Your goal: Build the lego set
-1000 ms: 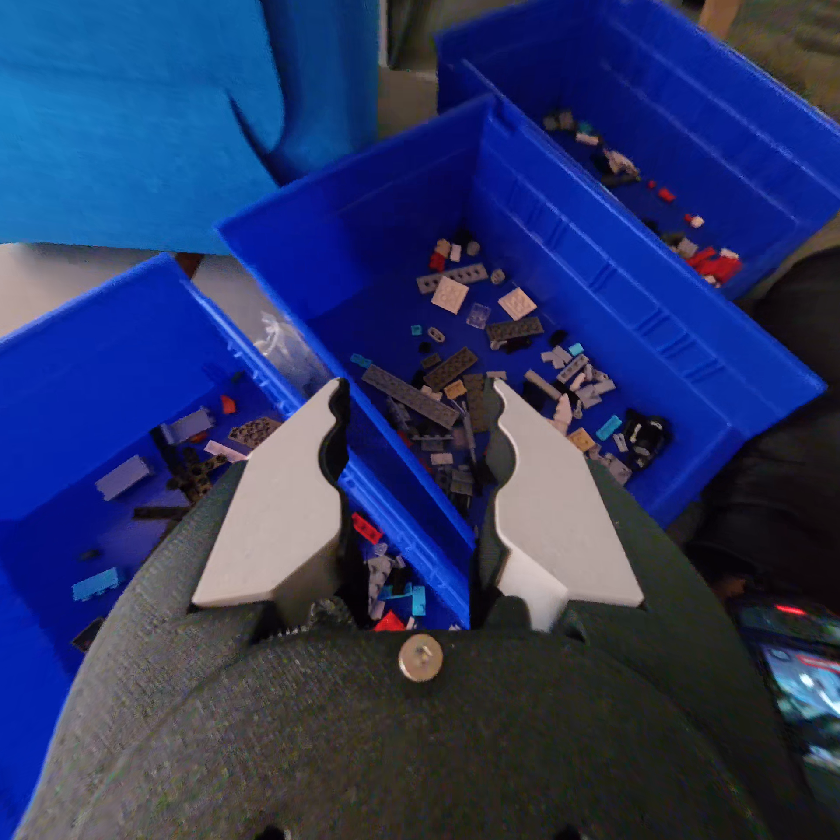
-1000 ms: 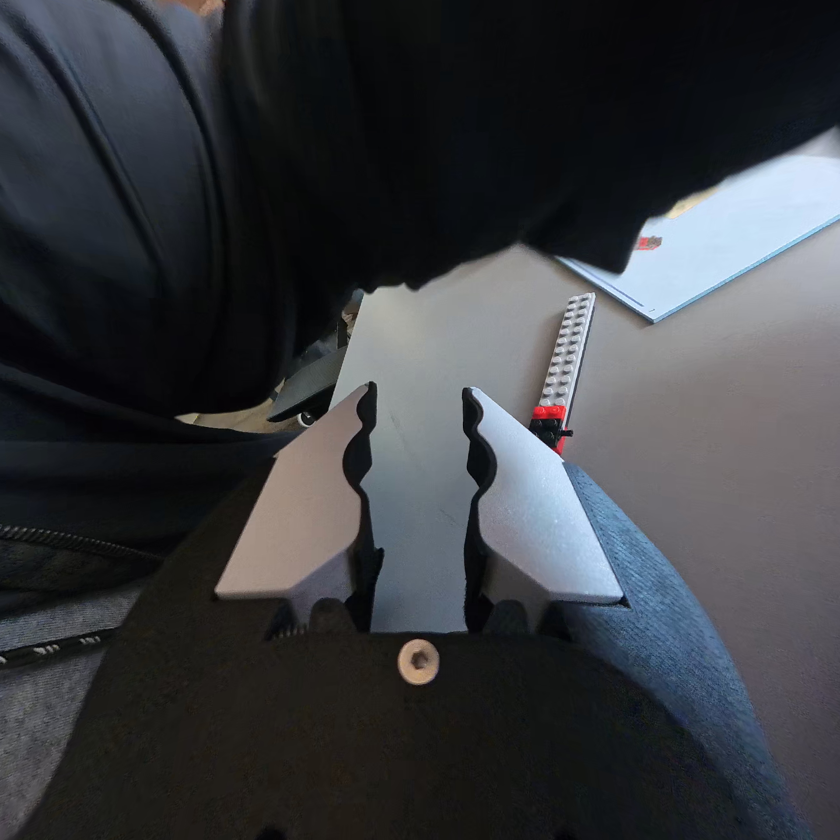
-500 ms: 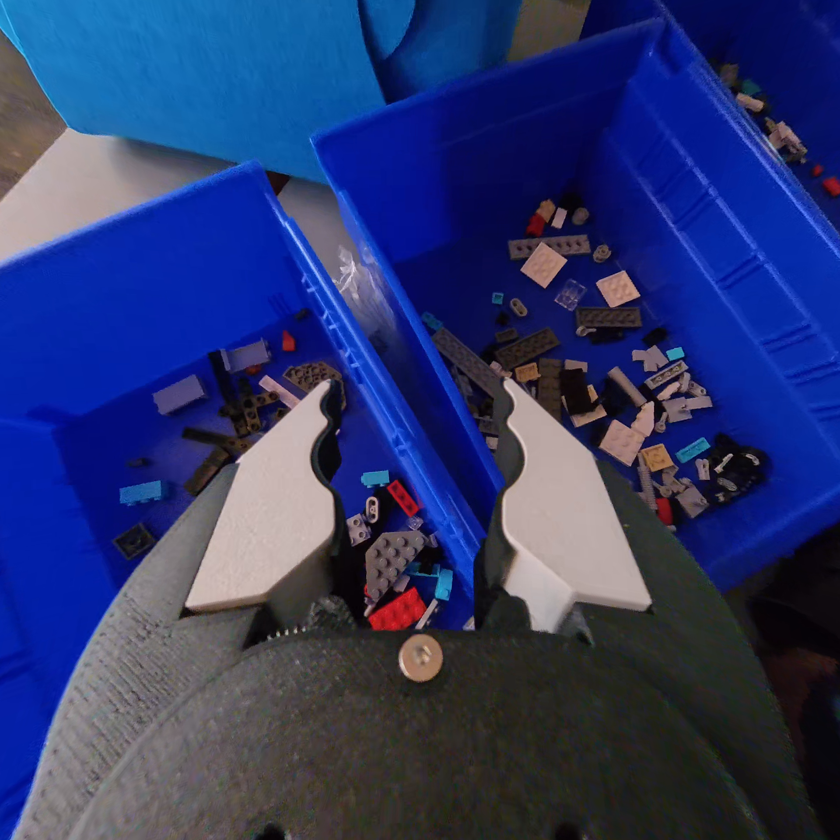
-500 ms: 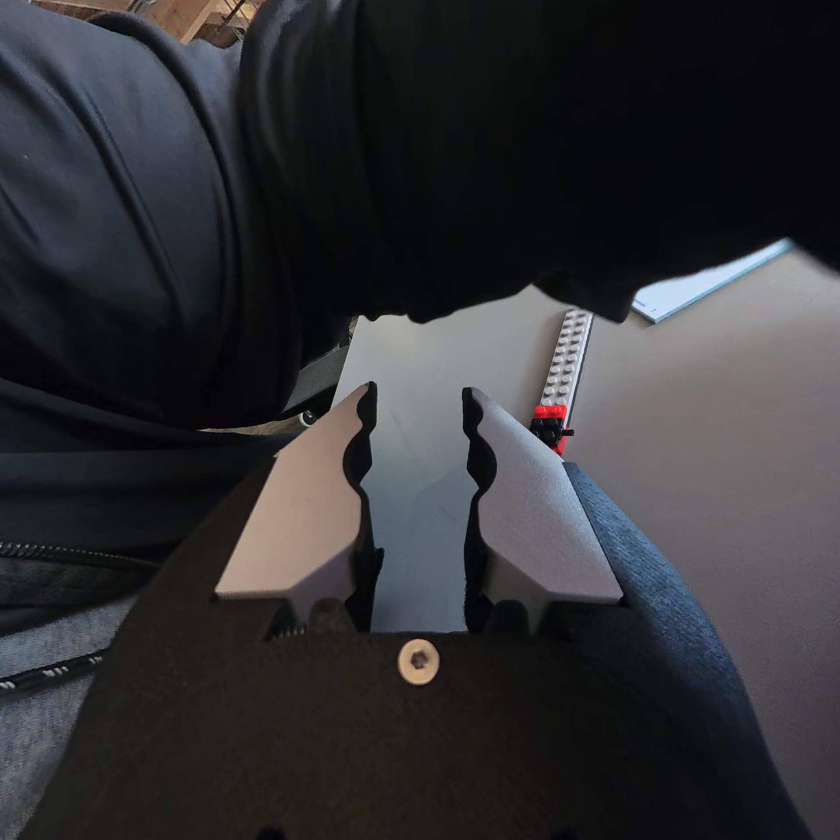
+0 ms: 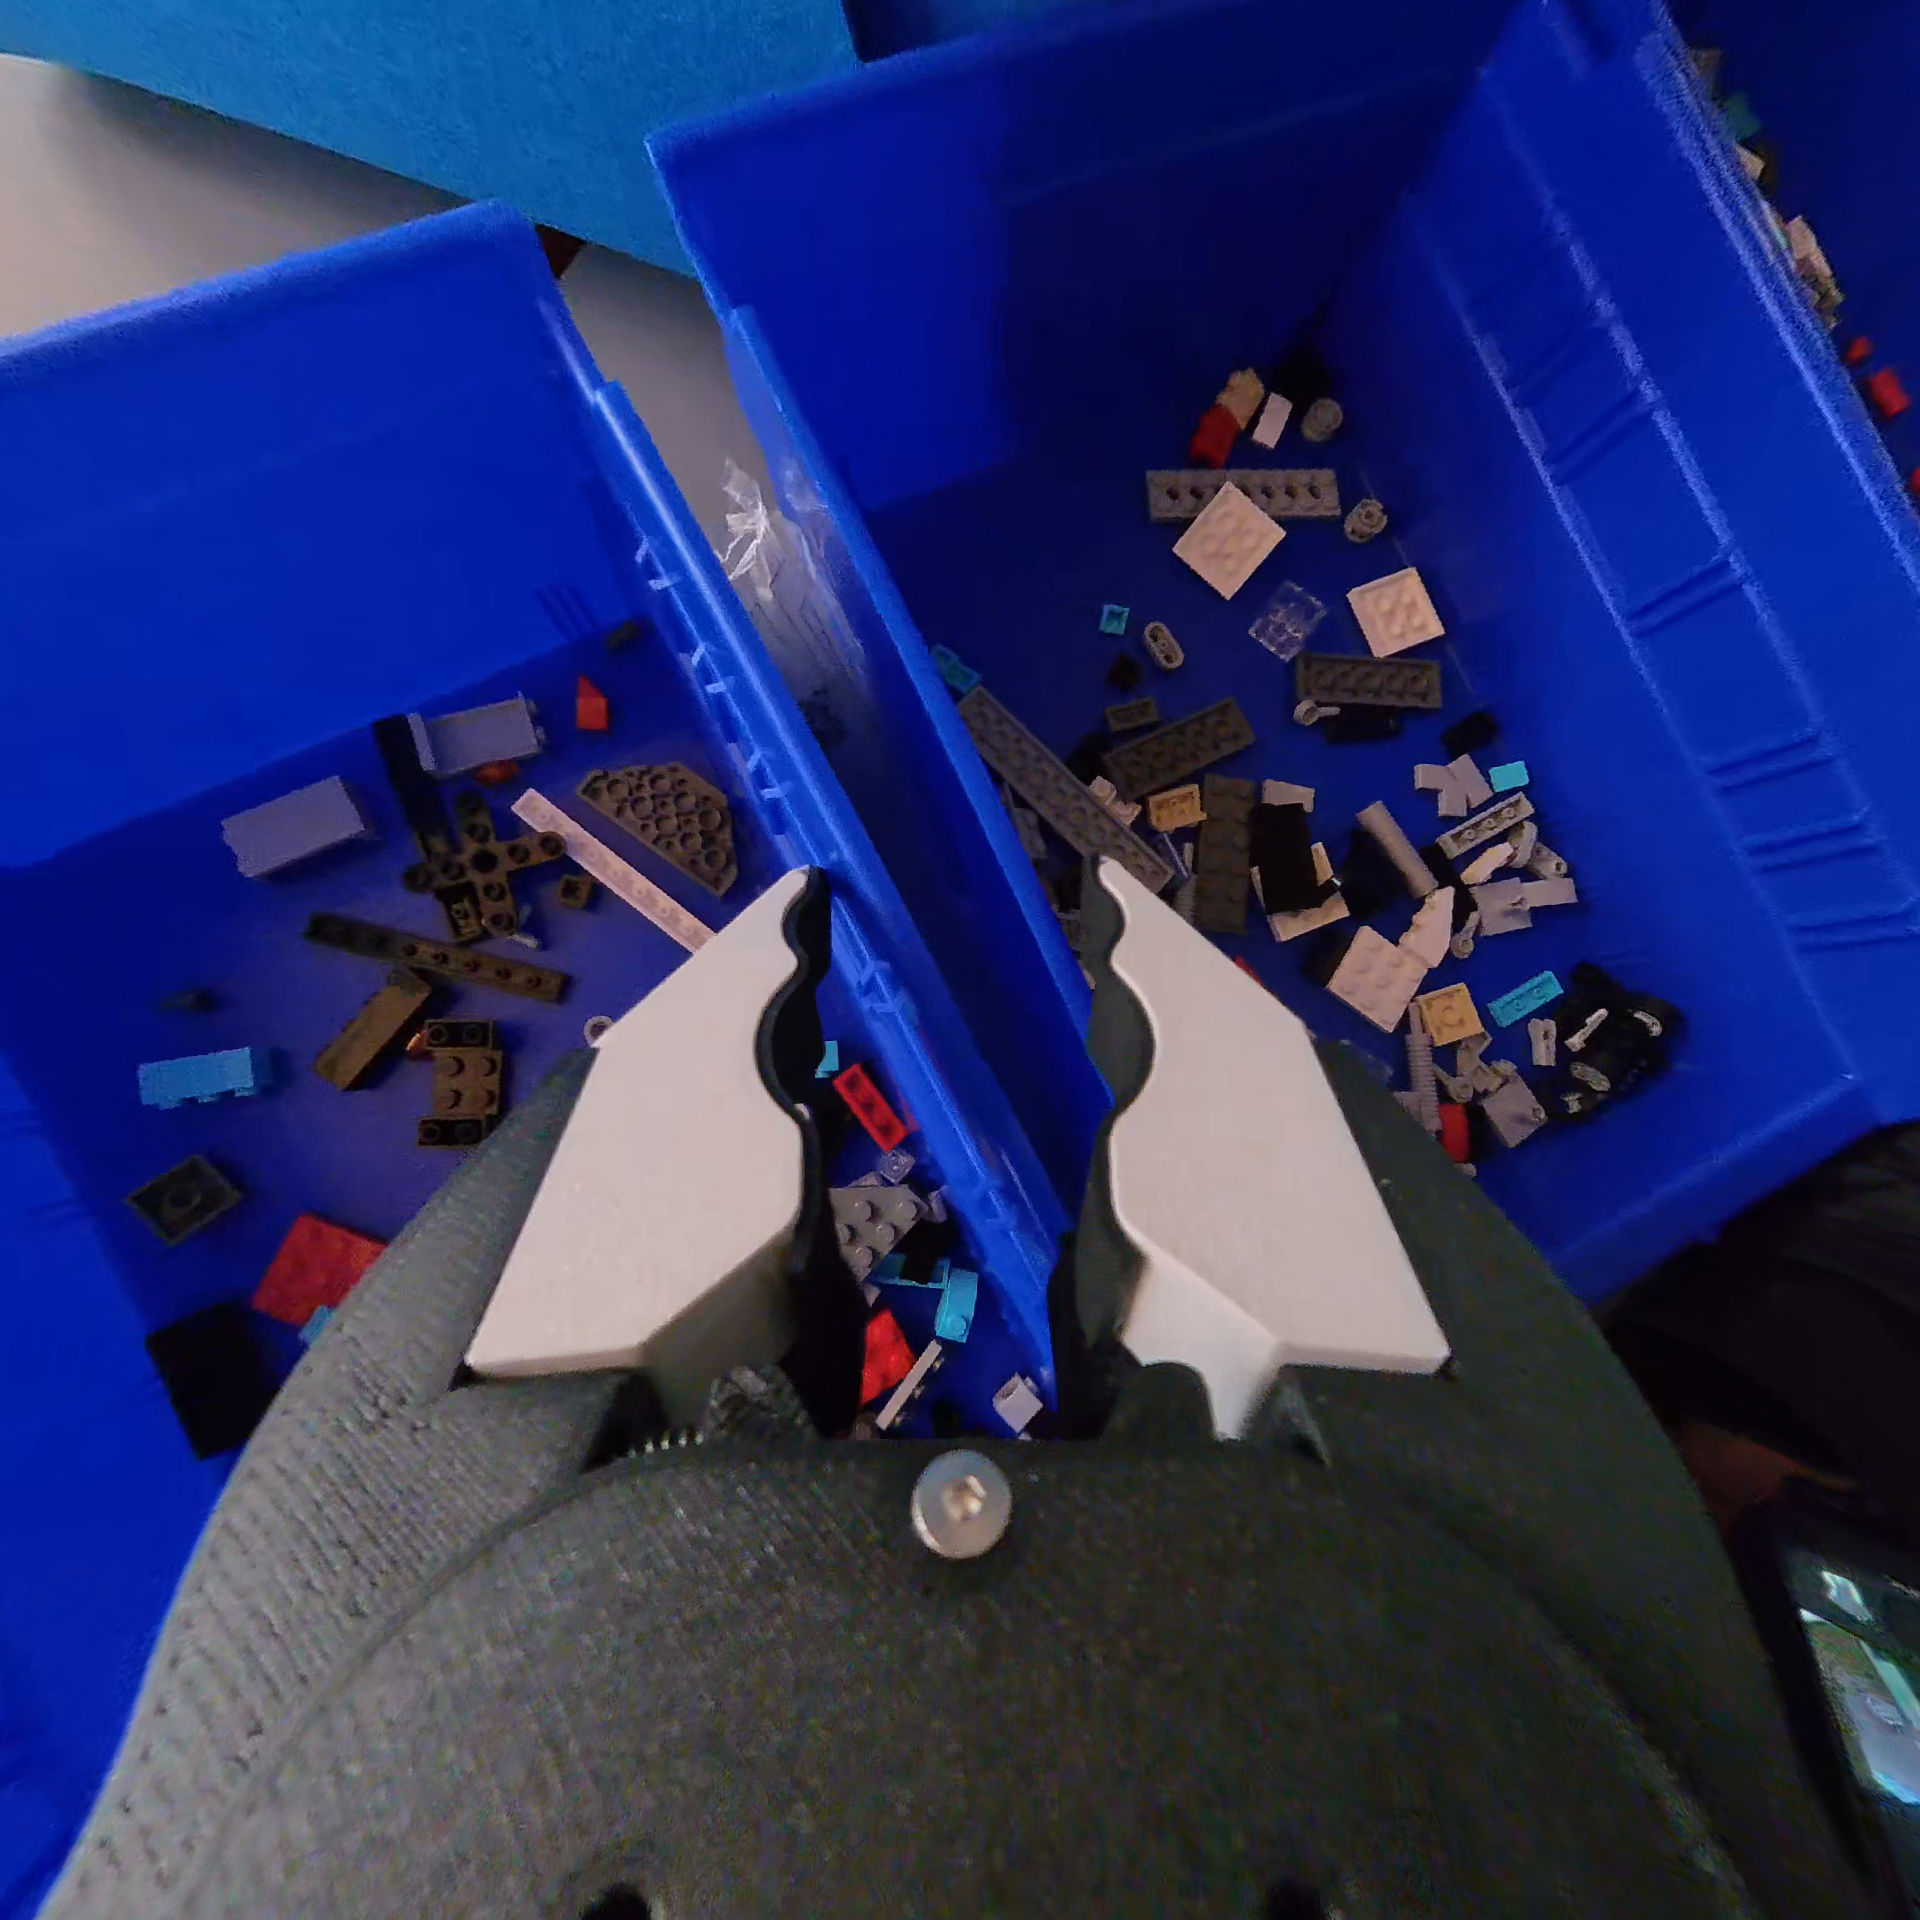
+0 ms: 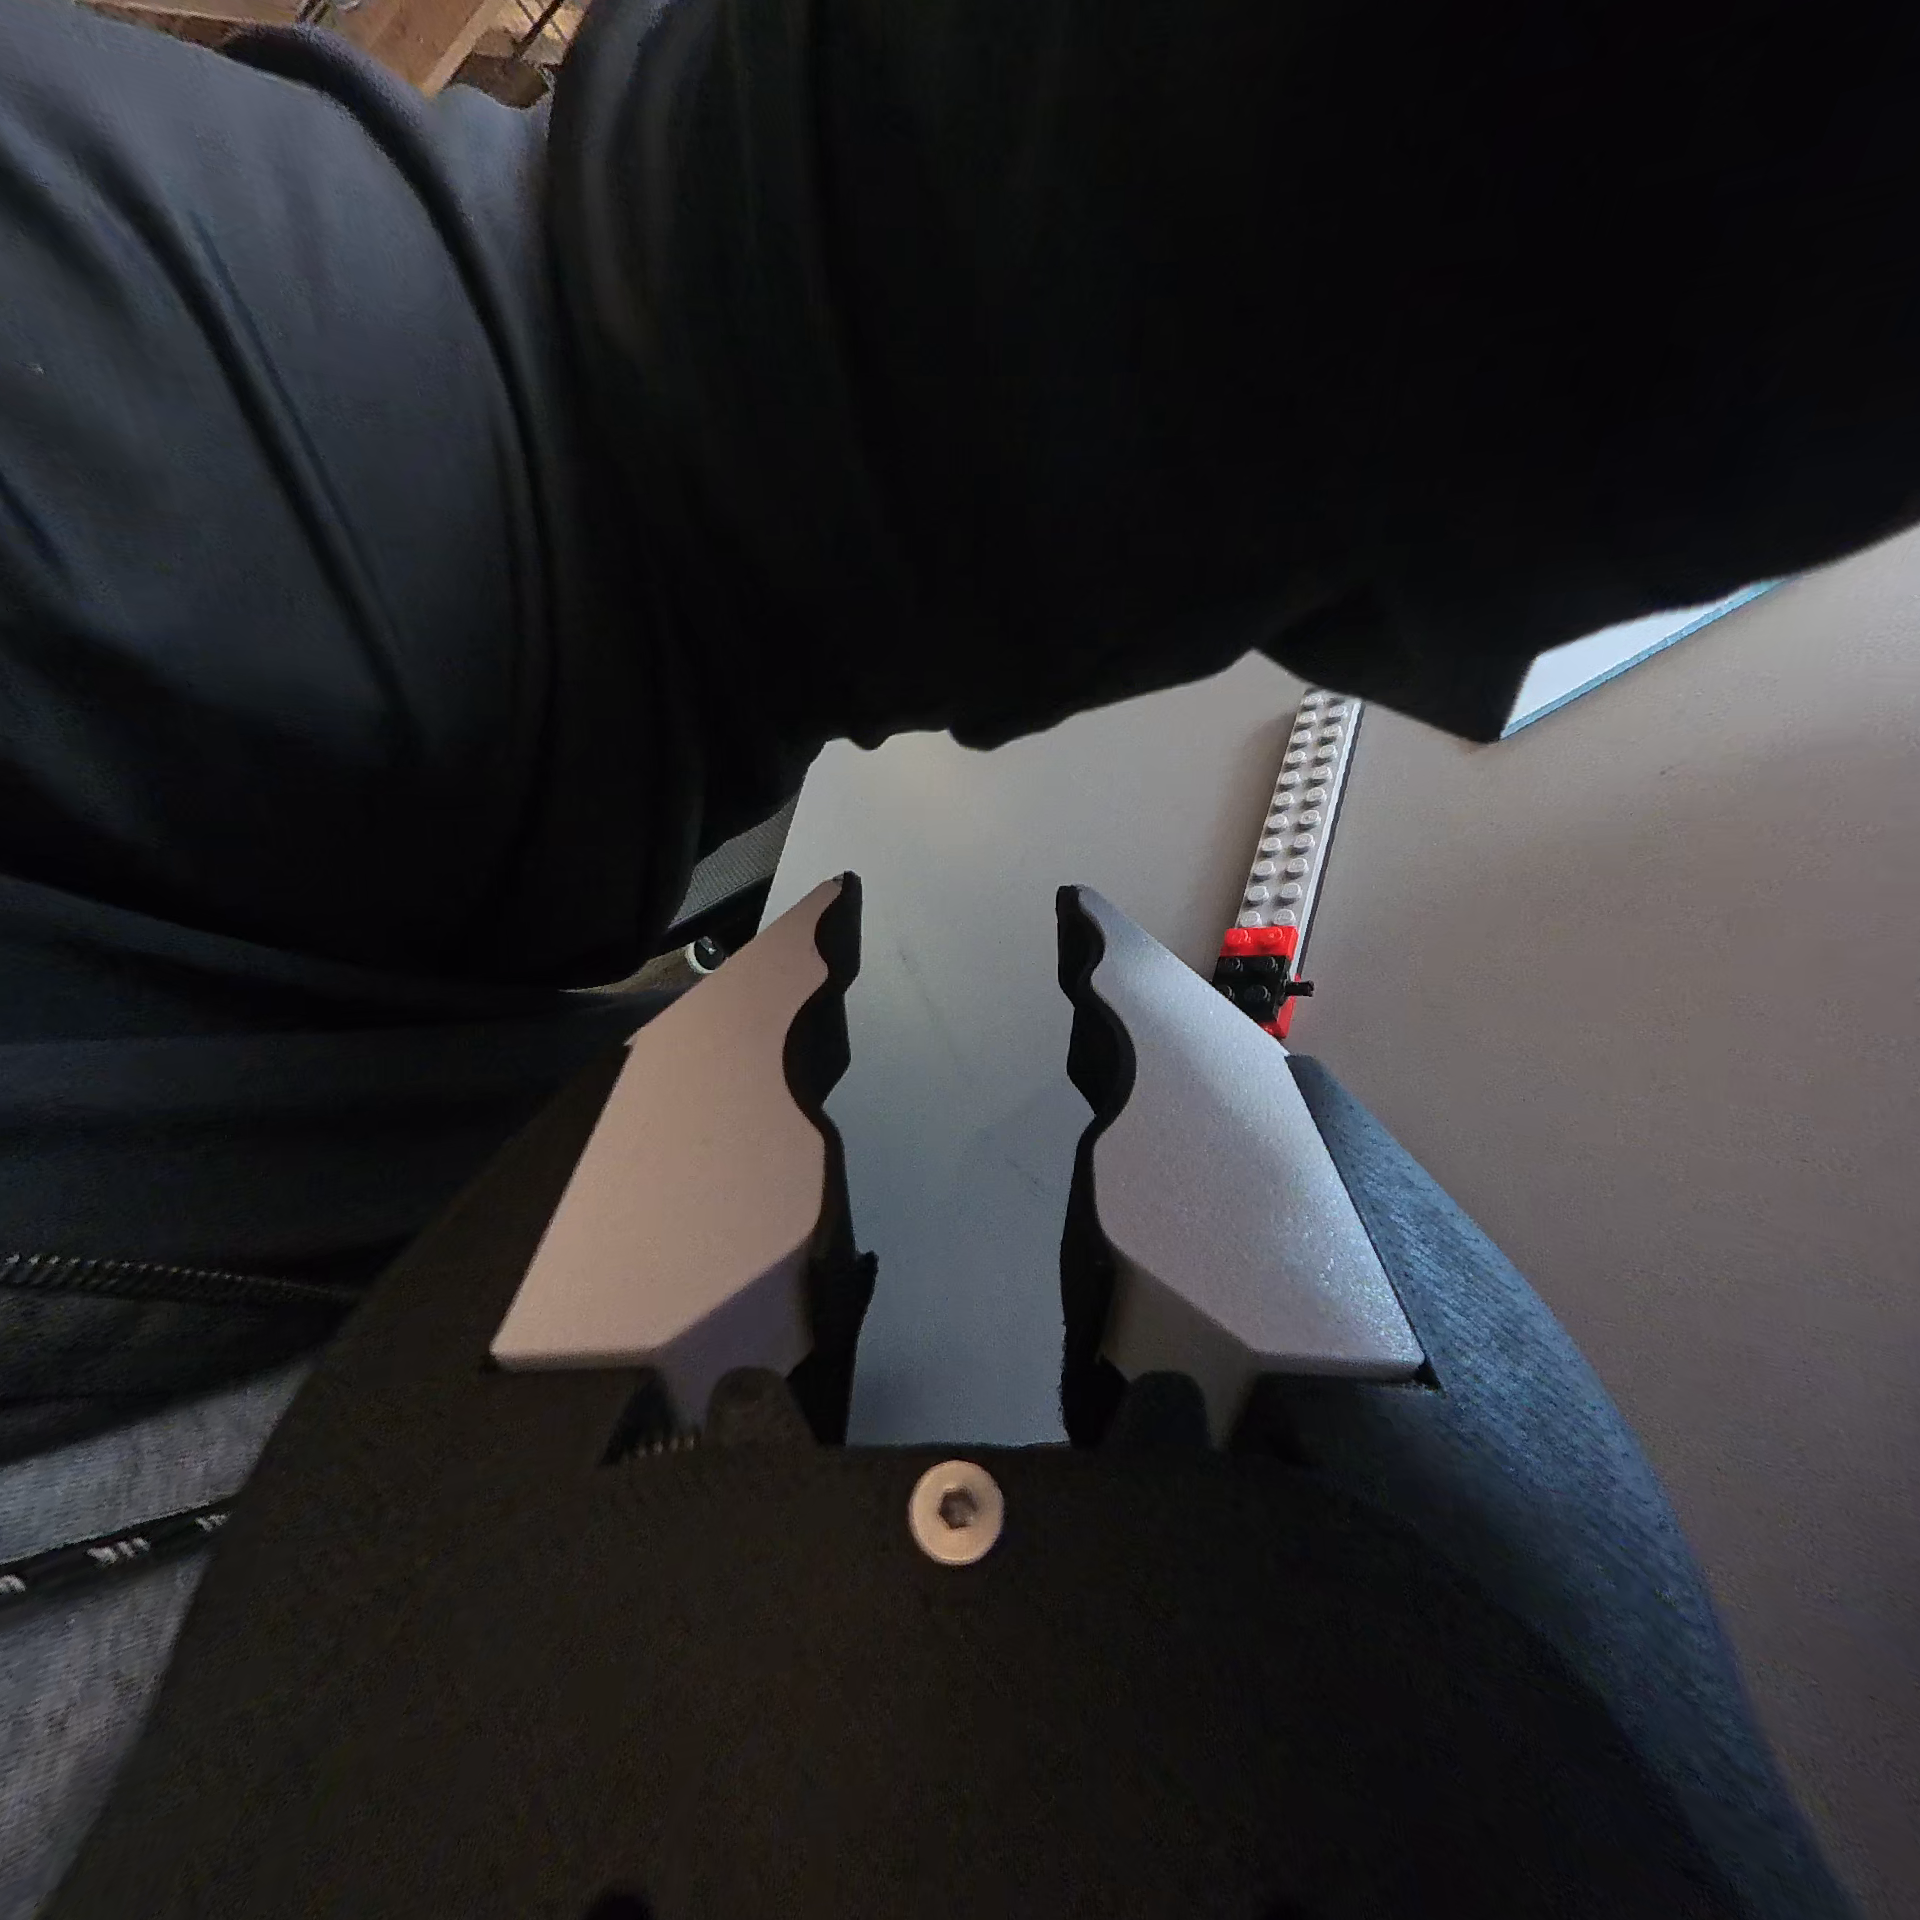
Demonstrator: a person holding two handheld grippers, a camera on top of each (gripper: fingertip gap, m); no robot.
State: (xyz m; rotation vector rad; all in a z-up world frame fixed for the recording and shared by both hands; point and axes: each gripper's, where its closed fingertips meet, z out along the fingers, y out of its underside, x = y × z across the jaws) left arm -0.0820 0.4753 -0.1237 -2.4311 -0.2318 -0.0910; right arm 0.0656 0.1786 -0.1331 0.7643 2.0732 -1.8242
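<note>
In the left wrist view my left gripper [image 5: 951, 883] is open and empty, hovering above the wall between two blue bins. The left bin [image 5: 260, 436] holds several loose Lego pieces in black, grey, red and light blue. The middle bin [image 5: 1621, 499] holds many small grey, white, tan and black pieces. In the right wrist view my right gripper [image 6: 956, 894] is open and empty, low over a grey table [image 6: 1621, 1039]. A long light grey studded plate [image 6: 1294, 821] with a red and black piece [image 6: 1259, 961] on its near end lies just right of the gripper.
A third blue bin [image 5: 1860, 156] shows at the far right edge with a few pieces. A crumpled clear plastic bag [image 5: 758, 520] sits between the two bins. A person's dark sleeve [image 6: 1039, 364] hangs over the table and hides most of a white booklet [image 6: 1621, 660]. The gap from one gripper's tips to the other's is roughly 35 cm.
My left gripper has swung left along the bins, so the left bin fills more of the view and the third bin has slid out. The sleeve now covers more of the booklet.
</note>
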